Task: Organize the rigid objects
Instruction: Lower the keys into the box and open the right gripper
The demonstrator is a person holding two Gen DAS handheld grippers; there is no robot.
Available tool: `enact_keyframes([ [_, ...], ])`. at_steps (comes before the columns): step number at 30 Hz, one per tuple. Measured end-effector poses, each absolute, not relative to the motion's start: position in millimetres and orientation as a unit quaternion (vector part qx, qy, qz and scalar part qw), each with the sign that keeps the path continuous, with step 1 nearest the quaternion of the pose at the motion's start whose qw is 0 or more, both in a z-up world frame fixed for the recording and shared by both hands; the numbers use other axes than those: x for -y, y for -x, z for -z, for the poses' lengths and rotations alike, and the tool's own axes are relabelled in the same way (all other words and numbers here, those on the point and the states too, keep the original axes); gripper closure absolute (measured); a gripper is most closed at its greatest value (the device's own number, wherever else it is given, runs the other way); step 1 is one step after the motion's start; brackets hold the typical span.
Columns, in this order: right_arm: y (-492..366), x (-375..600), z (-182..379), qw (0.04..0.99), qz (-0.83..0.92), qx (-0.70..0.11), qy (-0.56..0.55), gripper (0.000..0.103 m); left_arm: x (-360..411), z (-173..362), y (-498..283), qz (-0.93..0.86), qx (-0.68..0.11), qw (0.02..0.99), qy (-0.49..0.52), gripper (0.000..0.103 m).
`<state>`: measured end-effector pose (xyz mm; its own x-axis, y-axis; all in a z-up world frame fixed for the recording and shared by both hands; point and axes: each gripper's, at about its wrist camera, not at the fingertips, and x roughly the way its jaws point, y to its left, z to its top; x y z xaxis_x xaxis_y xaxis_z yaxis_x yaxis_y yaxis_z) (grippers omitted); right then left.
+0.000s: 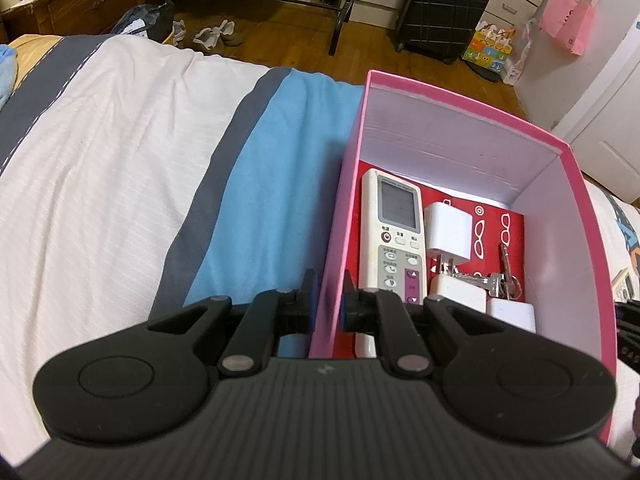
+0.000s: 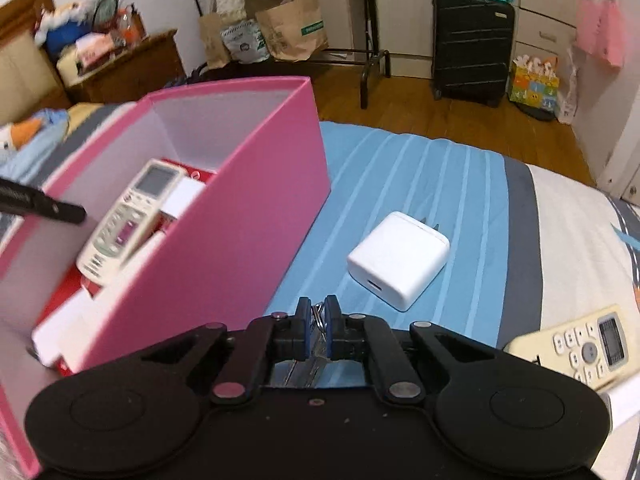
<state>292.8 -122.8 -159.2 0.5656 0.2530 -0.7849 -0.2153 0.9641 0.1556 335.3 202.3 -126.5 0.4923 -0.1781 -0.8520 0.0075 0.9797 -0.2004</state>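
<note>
A pink box [image 1: 464, 100] stands on the bed. Inside it lie a white remote [image 1: 394, 232], white chargers [image 1: 448, 232] and a bunch of keys [image 1: 502, 280]. My left gripper [image 1: 329, 302] is shut on the box's left wall, one finger inside and one outside. In the right wrist view, my right gripper [image 2: 317, 312] is low over the blue bedding beside the pink box [image 2: 248, 216]. It is shut on a small metal thing [image 2: 308, 360] that looks like keys. A white charger [image 2: 398, 260] lies just beyond it, and a cream remote [image 2: 580, 346] lies at the right.
The bed cover has white, grey and blue stripes [image 1: 120, 168]. Past the bed's far edge is a wooden floor with a black suitcase [image 2: 472, 40], paper bags [image 2: 292, 28] and a dark metal rack leg [image 2: 374, 68]. A wooden nightstand [image 2: 128, 68] stands at the far left.
</note>
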Motion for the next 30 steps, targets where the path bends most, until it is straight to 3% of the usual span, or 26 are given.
enact_keyframes([
  [12, -262.2, 125.5, 93.4, 0.919, -0.133, -0.367, -0.045, 0.095, -202.1, 126.4, -335.3, 0.055, -0.501, 0.859, 0.085, 0.093],
  [18, -244.3, 117.3, 54.7, 0.926, -0.182, -0.313, -0.107, 0.095, -202.6, 126.4, -335.4, 0.055, -0.501, 0.859, 0.085, 0.094],
  [23, -238.0, 80.9, 48.2, 0.905, -0.246, -0.323, -0.128, 0.094, -202.3, 126.2, -334.8, 0.056, -0.501, 0.859, 0.087, 0.094],
  [30, -248.5, 17.3, 80.2, 0.875, -0.287, -0.373, -0.119, 0.094, -203.3, 126.2, -333.0, 0.068, -0.501, 0.858, 0.094, 0.095],
])
